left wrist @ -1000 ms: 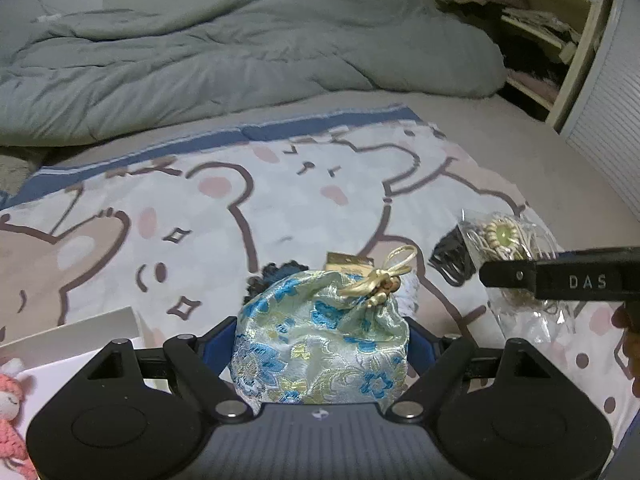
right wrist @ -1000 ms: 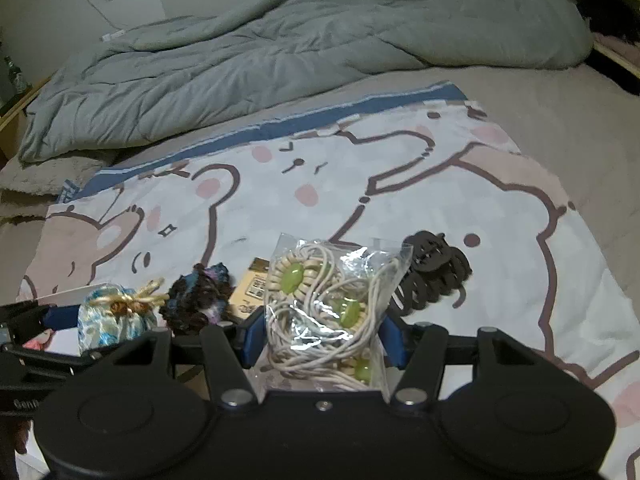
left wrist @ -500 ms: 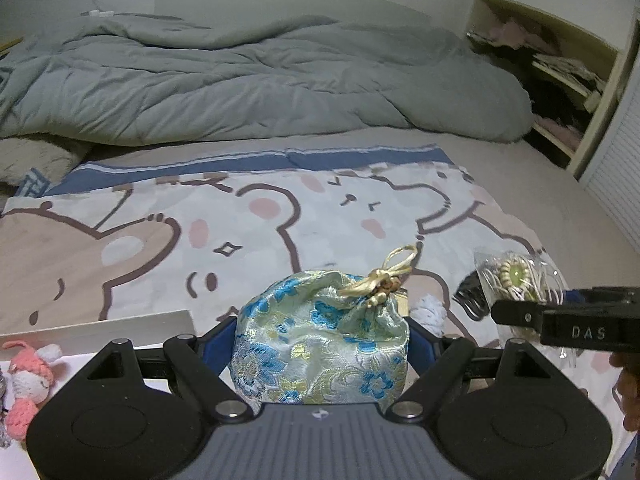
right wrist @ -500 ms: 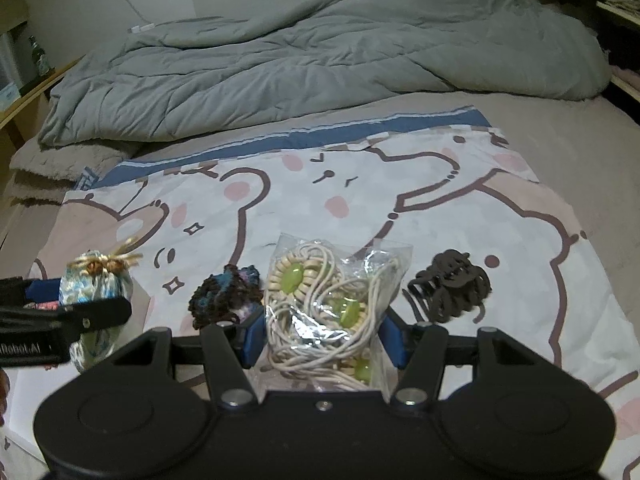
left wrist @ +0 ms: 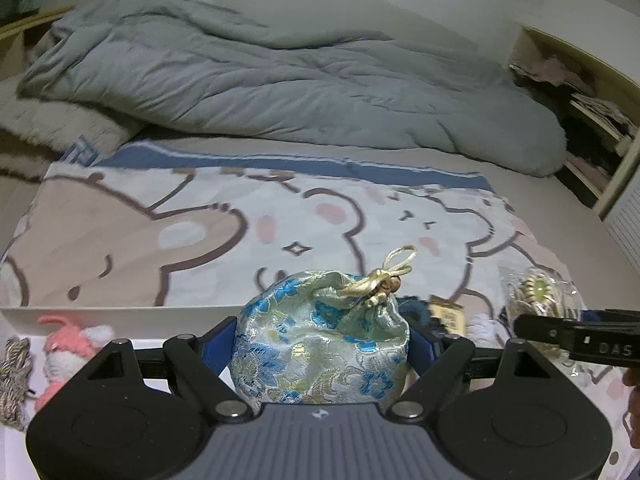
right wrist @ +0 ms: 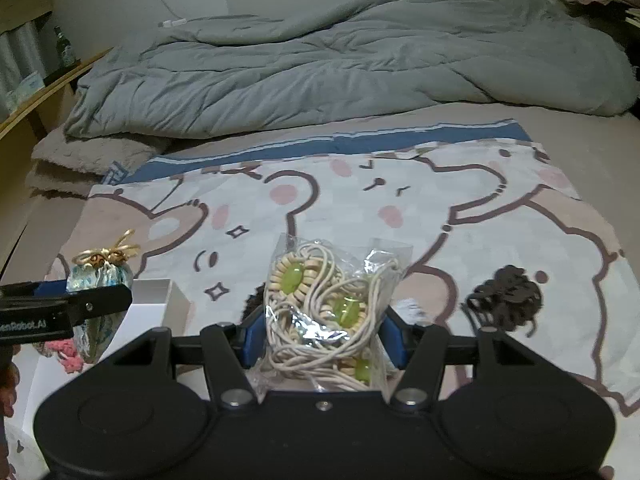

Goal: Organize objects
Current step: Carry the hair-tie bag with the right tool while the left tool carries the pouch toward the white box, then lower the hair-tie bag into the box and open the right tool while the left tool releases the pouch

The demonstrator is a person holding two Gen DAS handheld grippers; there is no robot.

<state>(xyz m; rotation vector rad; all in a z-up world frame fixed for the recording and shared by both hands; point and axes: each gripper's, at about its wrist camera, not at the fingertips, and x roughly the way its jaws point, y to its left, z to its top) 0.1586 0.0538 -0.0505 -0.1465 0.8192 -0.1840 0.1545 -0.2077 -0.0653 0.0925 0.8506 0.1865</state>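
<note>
Left gripper (left wrist: 322, 344) clamped on brocade pouch (left wrist: 320, 344), right gripper (right wrist: 322, 336) gripping bagged necklace (right wrist: 328, 312)

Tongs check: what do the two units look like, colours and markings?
Both look alike: black angular linkage arms with silver pivot screws, blue pads inside the fingers. The left tongs sit on a ribbed grey body; a side bar reads "enRobot.AI" in the right view. The right tongs have a black body; their bar reads "DAS".
</note>
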